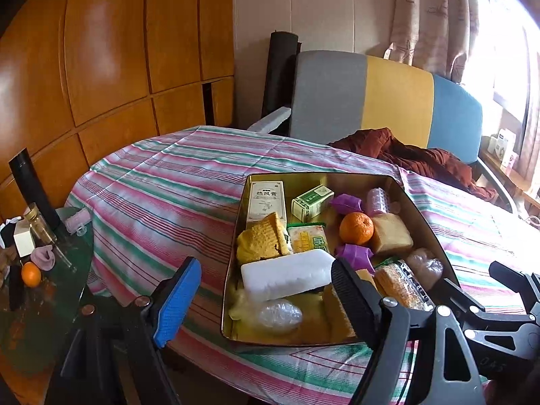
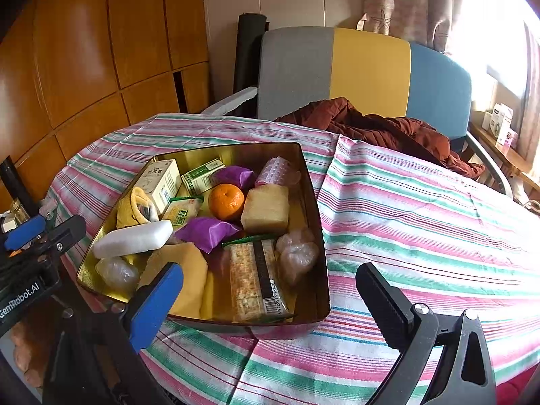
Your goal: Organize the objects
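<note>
A gold-lined tin (image 1: 317, 175) (image 2: 314, 202) sits on the striped cloth. It holds a mandarin (image 1: 356, 227) (image 2: 226, 201), a white foam block (image 1: 287, 275) (image 2: 133, 239), purple wrappers (image 1: 354, 254) (image 2: 207, 231), a cracker pack (image 1: 401, 283) (image 2: 253, 280), small cartons (image 1: 266, 199) (image 2: 162, 180), a beige sponge block (image 1: 391, 234) (image 2: 266, 208) and clear wrapped lumps. My left gripper (image 1: 266, 303) (image 2: 47, 233) is open at the tin's near left corner, holding nothing. My right gripper (image 2: 270, 307) is open and empty at the tin's front wall.
The striped cloth (image 2: 405, 229) stretches bare to the right of the tin. A rust-red garment (image 2: 388, 128) lies at the back before a grey, yellow and blue chair (image 1: 398, 98). To the left, a low glass table (image 1: 72, 270) carries another mandarin (image 1: 31, 273), a jar (image 1: 38, 227) and a black tube (image 1: 32, 189).
</note>
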### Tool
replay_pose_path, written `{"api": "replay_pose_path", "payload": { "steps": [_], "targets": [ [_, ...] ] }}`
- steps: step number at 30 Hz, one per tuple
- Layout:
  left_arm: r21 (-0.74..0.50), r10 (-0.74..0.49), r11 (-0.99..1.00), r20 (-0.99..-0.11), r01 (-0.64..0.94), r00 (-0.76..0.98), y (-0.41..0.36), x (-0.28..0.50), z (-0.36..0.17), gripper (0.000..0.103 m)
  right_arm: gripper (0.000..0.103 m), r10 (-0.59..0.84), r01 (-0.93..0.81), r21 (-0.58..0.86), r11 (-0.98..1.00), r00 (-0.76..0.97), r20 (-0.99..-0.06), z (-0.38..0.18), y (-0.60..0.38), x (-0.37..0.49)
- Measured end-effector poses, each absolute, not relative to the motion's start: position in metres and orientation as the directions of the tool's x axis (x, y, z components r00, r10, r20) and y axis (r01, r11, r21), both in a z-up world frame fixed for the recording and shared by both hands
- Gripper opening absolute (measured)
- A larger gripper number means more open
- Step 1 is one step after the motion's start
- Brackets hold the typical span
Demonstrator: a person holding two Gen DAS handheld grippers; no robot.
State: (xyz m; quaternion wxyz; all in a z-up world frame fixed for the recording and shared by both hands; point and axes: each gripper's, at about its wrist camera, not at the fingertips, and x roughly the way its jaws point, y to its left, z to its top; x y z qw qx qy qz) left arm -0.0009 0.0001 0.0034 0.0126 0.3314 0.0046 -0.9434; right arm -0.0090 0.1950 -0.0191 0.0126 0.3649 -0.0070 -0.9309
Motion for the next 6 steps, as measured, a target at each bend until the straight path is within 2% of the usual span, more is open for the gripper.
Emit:
{"api": "replay_pose_path", "payload": {
  "steps": [6],
  "targets": [
    [0.002, -0.017, -1.000, -0.628, 0.021, -0.778, 0.0005, -0.0009, 0.0014, 0.077, 0.103, -0.024, 0.015, 0.019, -1.000, -0.734, -0.678, -0.0195, 0.1948, -0.0095]
  ]
}}
